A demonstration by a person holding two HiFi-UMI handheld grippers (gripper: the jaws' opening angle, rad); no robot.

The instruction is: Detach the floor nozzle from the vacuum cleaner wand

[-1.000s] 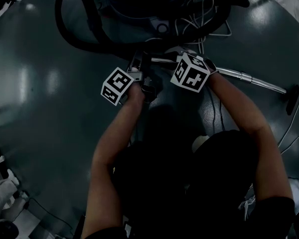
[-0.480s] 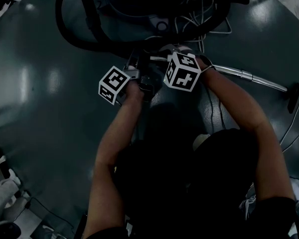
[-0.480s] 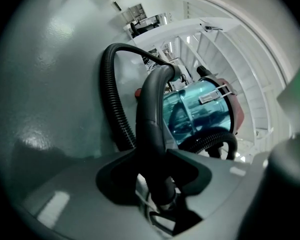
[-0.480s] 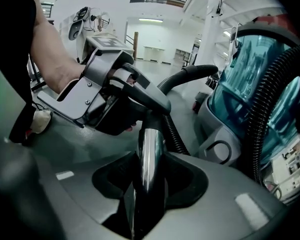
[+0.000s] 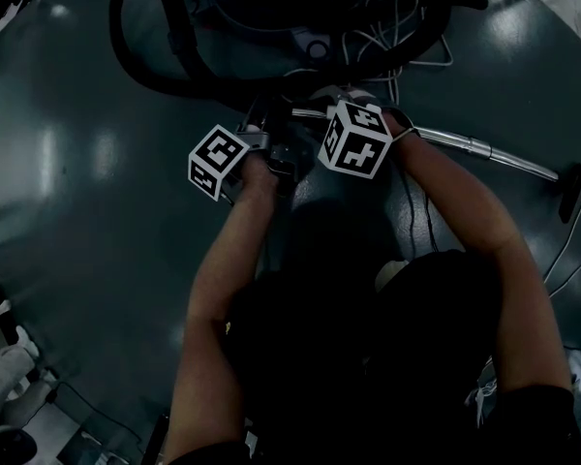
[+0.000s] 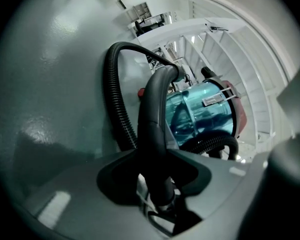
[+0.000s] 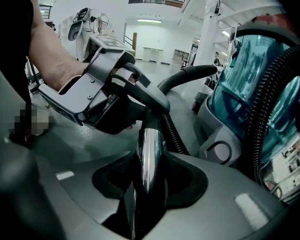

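A chrome wand (image 5: 484, 150) lies across the dark floor. The black floor nozzle (image 5: 568, 192) is on its far right end. My right gripper (image 7: 147, 184) is shut on the wand's chrome tube (image 7: 149, 159) near the handle end. My left gripper (image 6: 157, 184) holds the black curved hose handle (image 6: 152, 129) between its jaws. These jaws have just been closing, and the pads press on the handle. In the right gripper view the left gripper's fingers (image 7: 115, 91) clamp that handle. In the head view both marker cubes sit side by side over the joint, which they hide.
The black ribbed hose (image 5: 140, 61) loops to the upper left. The teal and red vacuum body (image 6: 205, 114) stands just beyond the grippers, with white cables (image 5: 397, 27) by it. A thin cable (image 5: 576, 250) runs along the floor at right. The person's legs are below.
The right gripper's cube has shifted a little to the left, towards the left gripper. The left cube has rolled slightly. The nozzle has stayed in place.
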